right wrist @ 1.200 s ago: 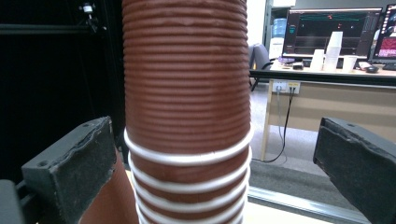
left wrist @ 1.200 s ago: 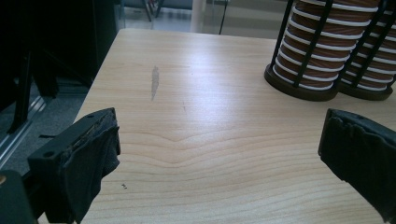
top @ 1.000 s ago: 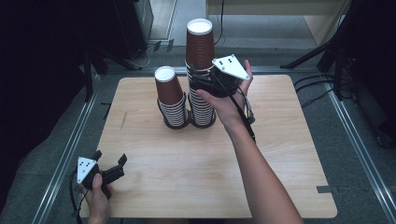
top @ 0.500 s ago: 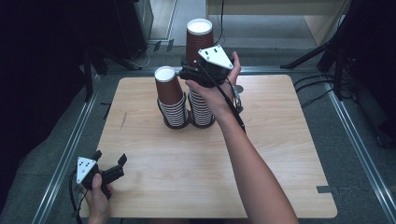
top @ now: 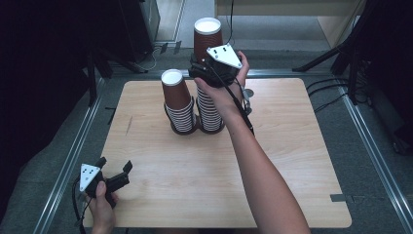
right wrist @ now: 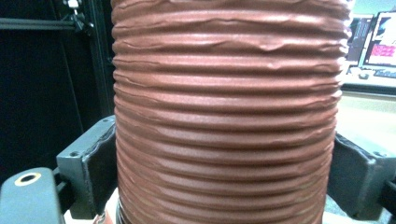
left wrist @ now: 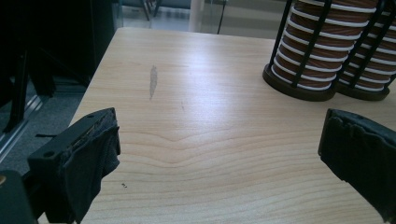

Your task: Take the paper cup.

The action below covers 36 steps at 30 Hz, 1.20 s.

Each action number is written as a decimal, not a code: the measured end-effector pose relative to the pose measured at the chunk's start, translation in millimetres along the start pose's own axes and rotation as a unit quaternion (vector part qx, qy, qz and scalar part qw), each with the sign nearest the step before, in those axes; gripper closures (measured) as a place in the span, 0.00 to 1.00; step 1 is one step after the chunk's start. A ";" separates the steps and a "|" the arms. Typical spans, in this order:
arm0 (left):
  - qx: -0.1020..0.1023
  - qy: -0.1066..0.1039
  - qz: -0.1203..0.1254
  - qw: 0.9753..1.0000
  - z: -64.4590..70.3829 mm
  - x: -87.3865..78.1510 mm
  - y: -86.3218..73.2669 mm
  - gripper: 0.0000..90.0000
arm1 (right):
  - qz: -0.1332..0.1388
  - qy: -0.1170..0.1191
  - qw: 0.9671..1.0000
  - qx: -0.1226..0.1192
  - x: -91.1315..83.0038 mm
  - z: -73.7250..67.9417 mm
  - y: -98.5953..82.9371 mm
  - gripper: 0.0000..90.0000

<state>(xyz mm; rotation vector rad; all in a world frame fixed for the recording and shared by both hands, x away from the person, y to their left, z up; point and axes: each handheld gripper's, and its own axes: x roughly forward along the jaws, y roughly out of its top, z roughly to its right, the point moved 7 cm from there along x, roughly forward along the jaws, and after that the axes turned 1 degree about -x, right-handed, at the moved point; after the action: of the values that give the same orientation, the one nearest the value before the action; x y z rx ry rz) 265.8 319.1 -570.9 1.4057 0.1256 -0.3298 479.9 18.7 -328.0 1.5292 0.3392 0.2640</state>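
Two stacks of ribbed brown paper cups stand in black wire holders at the table's far middle: a shorter stack (top: 178,105) (left wrist: 317,46) and a taller stack (top: 210,109) to its right. My right gripper (top: 200,68) (right wrist: 224,158) is high on the taller stack, its jaws pressed to both sides of the top cup (top: 207,36) (right wrist: 224,93). My left gripper (top: 115,165) (left wrist: 219,154) rests low at the front left of the table, open, with only bare wood between its jaws.
The wooden table (top: 195,185) has a dark scuff mark (left wrist: 152,80) at its left. Metal rails (top: 73,156) run along both sides, with dark floor and cables beyond. Monitors (right wrist: 373,42) glow far behind the cup.
My right gripper has risen and shifted left along the taller stack, up to its top cup. The left gripper has stayed put.
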 end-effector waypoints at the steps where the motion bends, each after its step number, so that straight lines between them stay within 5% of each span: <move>1: -0.001 0.000 -0.001 1.000 0.1 -0.1 -0.1 0.00 | 0.003 0.000 1.000 -0.001 -0.1 0.0 2.8 0.13; 20: -0.002 -0.001 0.001 1.000 -0.7 -0.6 0.4 0.00 | 0.055 -0.003 0.999 0.000 -10.7 -0.6 55.2 0.14; 36: 0.001 -0.002 0.001 1.000 0.5 -0.5 0.5 0.00 | 0.085 -0.010 0.996 0.002 -36.8 15.0 86.1 0.14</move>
<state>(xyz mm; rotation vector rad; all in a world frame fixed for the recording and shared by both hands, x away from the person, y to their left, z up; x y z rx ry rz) 265.5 318.8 -570.2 1.4070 0.1200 -0.3308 455.2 -6.5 -240.0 1.5652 0.1930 0.3809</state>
